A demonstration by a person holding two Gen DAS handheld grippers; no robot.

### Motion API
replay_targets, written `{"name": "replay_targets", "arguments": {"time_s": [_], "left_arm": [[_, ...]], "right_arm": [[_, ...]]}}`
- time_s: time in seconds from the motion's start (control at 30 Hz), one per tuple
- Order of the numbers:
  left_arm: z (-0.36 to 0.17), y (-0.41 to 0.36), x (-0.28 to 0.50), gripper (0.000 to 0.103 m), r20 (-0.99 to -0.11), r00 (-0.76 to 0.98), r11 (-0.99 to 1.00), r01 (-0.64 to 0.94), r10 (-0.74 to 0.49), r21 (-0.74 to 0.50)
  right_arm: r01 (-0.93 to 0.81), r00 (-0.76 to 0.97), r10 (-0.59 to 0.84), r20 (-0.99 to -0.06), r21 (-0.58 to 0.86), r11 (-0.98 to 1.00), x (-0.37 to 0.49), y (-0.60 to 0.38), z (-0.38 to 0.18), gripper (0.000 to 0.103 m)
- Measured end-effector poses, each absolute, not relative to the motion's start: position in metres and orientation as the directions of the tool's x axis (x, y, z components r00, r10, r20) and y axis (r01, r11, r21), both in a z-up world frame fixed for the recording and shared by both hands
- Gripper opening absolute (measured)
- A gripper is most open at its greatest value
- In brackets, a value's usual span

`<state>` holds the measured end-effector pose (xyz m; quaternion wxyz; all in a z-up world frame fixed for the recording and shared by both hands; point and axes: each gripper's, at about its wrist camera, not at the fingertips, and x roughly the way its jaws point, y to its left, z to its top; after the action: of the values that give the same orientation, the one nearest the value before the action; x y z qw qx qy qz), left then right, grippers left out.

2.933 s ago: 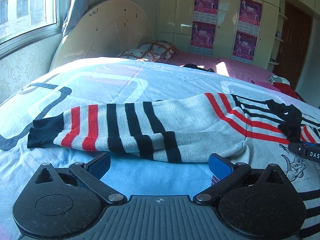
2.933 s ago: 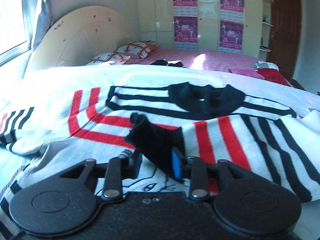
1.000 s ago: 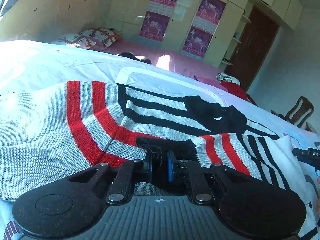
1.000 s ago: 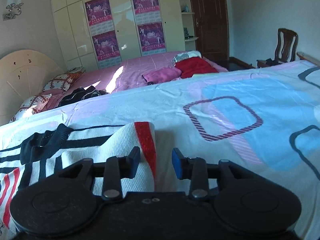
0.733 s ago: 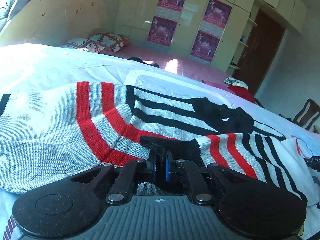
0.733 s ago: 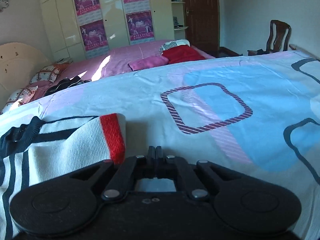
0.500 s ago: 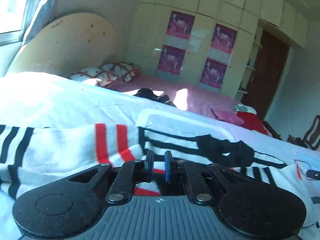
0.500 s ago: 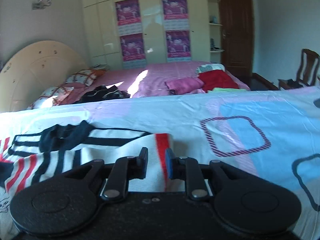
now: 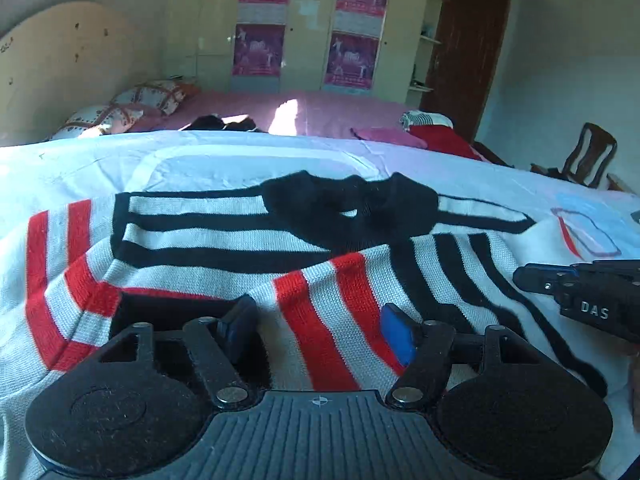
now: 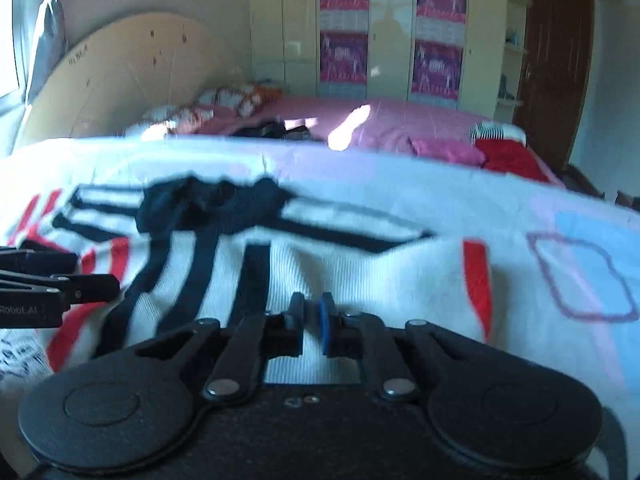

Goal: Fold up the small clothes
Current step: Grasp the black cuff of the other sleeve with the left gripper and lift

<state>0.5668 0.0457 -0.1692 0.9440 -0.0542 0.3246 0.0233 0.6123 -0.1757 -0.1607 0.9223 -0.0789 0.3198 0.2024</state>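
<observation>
Your left hand-held gripper [image 9: 316, 330] has just been opening, jaws apart over the folded left sleeve [image 9: 328, 320], nothing pinched. Your right hand-held gripper [image 10: 309, 320] has just been closing, jaws nearly together; whether cloth is between them I cannot tell. The striped sweater [image 9: 224, 240] lies straight ahead on the bed [image 9: 240, 156], long axis across; right edge nearer your right hand.

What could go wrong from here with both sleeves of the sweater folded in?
The left gripper, jaws just opened, is open close over the folded sleeve; withdrawing might snag the knit and undo the fold. The right gripper, jaws just closing to nearly shut, seems to pinch the sweater; pulling could drag the body askew.
</observation>
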Motion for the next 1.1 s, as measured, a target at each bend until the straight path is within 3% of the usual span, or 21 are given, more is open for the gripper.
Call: {"name": "replay_targets", "arguments": {"time_s": [0.1, 0.2, 0.23, 0.33, 0.4, 0.5, 0.57, 0.63, 0.8, 0.9, 0.97, 1.03, 1.1], "left_arm": [[-0.159, 0.048, 0.558, 0.072, -0.62, 0.785, 0.992, -0.08, 0.005, -0.093], [-0.145, 0.075, 0.517, 0.073, -0.56, 0.828, 0.973, -0.129, -0.001, -0.193], [-0.143, 0.087, 0.499, 0.078, -0.54, 0.841, 0.962, -0.156, 0.009, -0.226], [-0.141, 0.134, 0.438, 0.081, -0.513, 0.855, 0.919, -0.265, 0.083, -0.292], [-0.141, 0.172, 0.398, 0.081, -0.51, 0.847, 0.886, -0.345, 0.151, -0.31], [-0.147, 0.248, 0.339, 0.08, -0.508, 0.816, 0.785, -0.496, 0.276, -0.37], [-0.157, 0.3, 0.312, 0.061, -0.538, 0.776, 0.67, -0.594, 0.329, -0.446], [-0.174, 0.347, 0.289, 0.053, -0.556, 0.757, 0.534, -0.645, 0.343, -0.547], [-0.21, 0.418, 0.268, 0.052, -0.503, 0.81, 0.324, -0.583, 0.303, -0.745], [-0.217, 0.438, 0.283, 0.047, -0.505, 0.812, 0.331, -0.581, 0.291, -0.743], [-0.224, 0.449, 0.299, 0.023, -0.515, 0.805, 0.314, -0.591, 0.296, -0.743], [-0.238, 0.464, 0.308, 0.008, -0.518, 0.805, 0.275, -0.588, 0.289, -0.761], [-0.24, 0.47, 0.318, 0.008, -0.503, 0.815, 0.301, -0.576, 0.287, -0.76]], "right_arm": [[-0.399, 0.711, 0.313, -0.63, 0.005, 0.917, 0.609, -0.173, -0.146, 0.012], [-0.39, 0.749, 0.331, -0.574, 0.023, 0.921, 0.579, -0.181, -0.128, 0.021], [-0.391, 0.749, 0.334, -0.573, 0.024, 0.92, 0.567, -0.183, -0.126, 0.024], [-0.402, 0.736, 0.344, -0.583, 0.033, 0.915, 0.529, -0.188, -0.122, 0.027], [-0.395, 0.733, 0.335, -0.592, 0.03, 0.918, 0.506, -0.192, -0.122, 0.036], [-0.361, 0.724, 0.315, -0.613, 0.052, 0.931, 0.479, -0.198, -0.121, 0.038], [-0.336, 0.723, 0.301, -0.622, 0.063, 0.94, 0.467, -0.197, -0.117, 0.038], [-0.312, 0.722, 0.299, -0.624, 0.093, 0.946, 0.462, -0.192, -0.112, 0.038], [-0.274, 0.741, 0.276, -0.612, 0.099, 0.957, 0.455, -0.163, -0.091, 0.039], [-0.271, 0.763, 0.271, -0.587, 0.09, 0.958, 0.447, -0.147, -0.075, 0.04], [-0.26, 0.775, 0.259, -0.576, 0.081, 0.962, 0.442, -0.14, -0.067, 0.04], [-0.244, 0.783, 0.242, -0.574, 0.076, 0.967, 0.438, -0.136, -0.063, 0.041], [-0.215, 0.784, 0.22, -0.58, 0.078, 0.973, 0.437, -0.135, -0.062, 0.041]]}}
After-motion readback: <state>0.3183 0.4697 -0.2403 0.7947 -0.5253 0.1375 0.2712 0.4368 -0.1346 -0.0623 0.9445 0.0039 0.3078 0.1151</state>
